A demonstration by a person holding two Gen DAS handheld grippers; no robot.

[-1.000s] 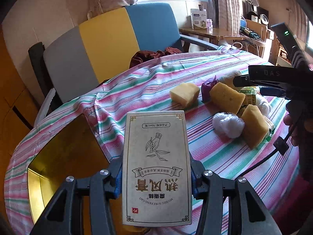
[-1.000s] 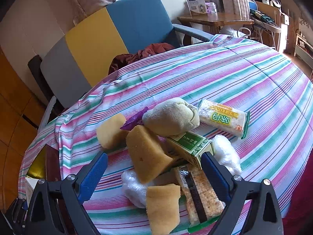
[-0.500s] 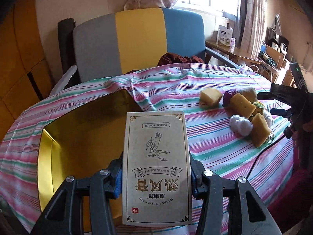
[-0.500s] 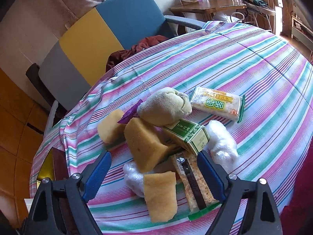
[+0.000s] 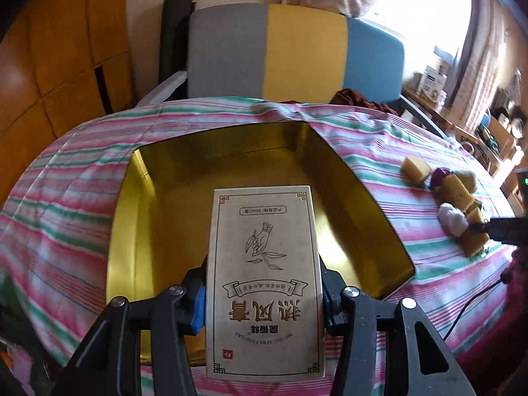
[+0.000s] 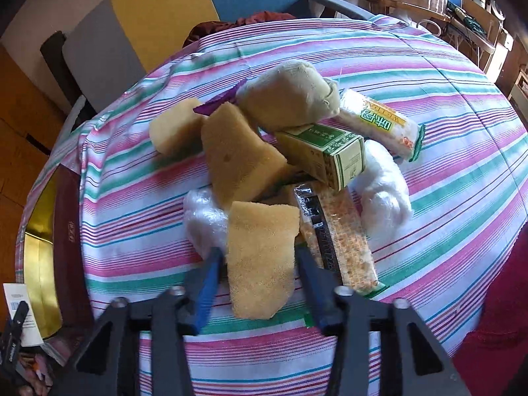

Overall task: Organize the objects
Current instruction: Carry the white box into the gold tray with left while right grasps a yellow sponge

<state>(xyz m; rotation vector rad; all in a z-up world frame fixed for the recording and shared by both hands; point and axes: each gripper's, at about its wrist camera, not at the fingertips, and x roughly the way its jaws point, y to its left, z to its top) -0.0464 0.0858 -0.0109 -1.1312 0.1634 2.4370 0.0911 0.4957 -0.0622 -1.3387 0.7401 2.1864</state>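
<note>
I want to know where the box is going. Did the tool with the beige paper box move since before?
Yes. The left tool carried the beige paper box sideways, away from the sponge pile, to over the gold tray.

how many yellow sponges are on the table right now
3. One sponge sits between the right gripper fingers, one leans in the pile's middle, one lies at its far left. More may be hidden underneath.

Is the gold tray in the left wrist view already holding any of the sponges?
No: the gold tray shows only bare gold floor, while the sponges lie outside it on the striped tablecloth.
</note>
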